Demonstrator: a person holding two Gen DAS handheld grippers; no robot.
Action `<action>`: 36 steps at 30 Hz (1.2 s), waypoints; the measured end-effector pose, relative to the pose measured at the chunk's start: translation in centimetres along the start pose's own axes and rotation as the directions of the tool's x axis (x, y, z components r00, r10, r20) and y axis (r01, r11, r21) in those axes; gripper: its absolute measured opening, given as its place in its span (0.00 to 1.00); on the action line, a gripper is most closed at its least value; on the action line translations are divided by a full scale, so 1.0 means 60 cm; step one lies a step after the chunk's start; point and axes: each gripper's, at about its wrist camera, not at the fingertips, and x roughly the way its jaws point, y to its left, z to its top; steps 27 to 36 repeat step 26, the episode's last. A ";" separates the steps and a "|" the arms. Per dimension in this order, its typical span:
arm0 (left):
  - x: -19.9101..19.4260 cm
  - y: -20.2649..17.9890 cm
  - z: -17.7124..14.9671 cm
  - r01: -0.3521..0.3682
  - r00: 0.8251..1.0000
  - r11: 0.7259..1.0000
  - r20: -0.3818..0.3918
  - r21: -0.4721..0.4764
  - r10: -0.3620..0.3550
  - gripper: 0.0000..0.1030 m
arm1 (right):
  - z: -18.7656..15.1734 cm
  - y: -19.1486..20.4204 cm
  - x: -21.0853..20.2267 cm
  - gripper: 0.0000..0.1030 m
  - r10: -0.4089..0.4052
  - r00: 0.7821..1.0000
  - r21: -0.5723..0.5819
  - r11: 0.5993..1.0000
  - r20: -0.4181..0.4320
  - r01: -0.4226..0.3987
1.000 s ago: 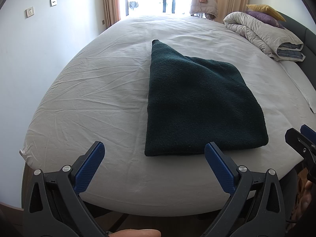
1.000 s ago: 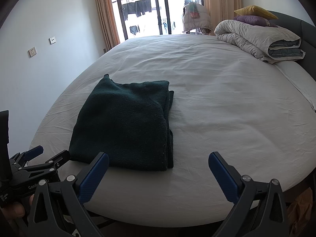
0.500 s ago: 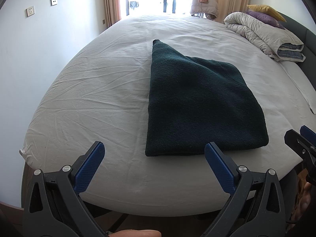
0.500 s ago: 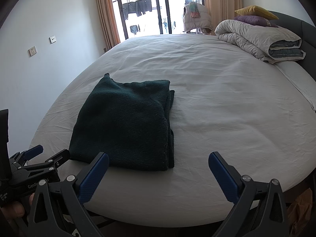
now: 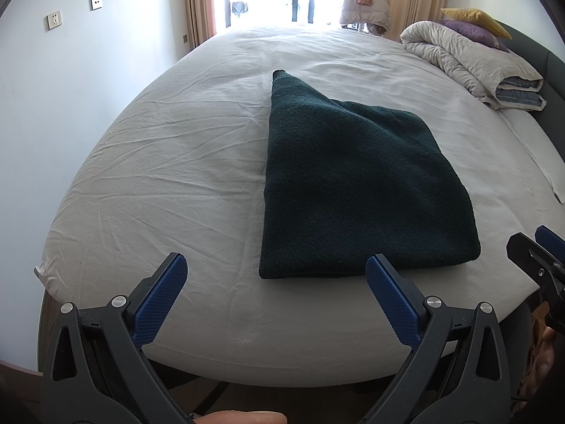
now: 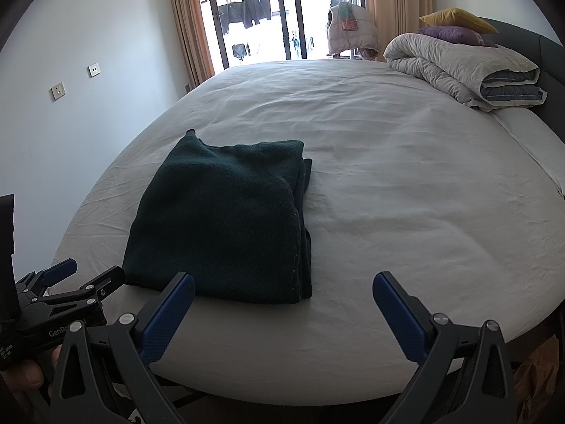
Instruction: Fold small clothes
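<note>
A dark green knitted garment (image 5: 356,190) lies folded flat on the white bed sheet (image 5: 169,183), a narrow end pointing away. In the right wrist view the garment (image 6: 226,222) lies left of centre, with layered edges along its right side. My left gripper (image 5: 275,268) is open and empty, just short of the garment's near edge. My right gripper (image 6: 282,289) is open and empty, near the garment's near right corner. The left gripper also shows in the right wrist view (image 6: 84,275), at the bed's near left edge.
A rolled grey duvet (image 6: 469,67) with purple and yellow pillows (image 6: 455,24) lies at the far right of the bed. A glass door with curtains (image 6: 282,10) is beyond the bed. A wall (image 5: 53,70) runs along the left side.
</note>
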 end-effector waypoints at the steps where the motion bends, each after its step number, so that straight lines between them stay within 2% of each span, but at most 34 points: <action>1: 0.000 0.000 0.000 0.000 1.000 1.000 0.000 0.000 0.000 1.00 | 0.000 0.000 0.000 1.00 0.000 1.000 0.000 1.000 -0.001 0.000; 36: 0.012 -0.004 -0.007 -0.018 1.000 1.000 0.000 0.007 0.018 1.00 | -0.009 -0.014 0.003 1.00 0.009 1.000 0.008 1.000 -0.018 -0.009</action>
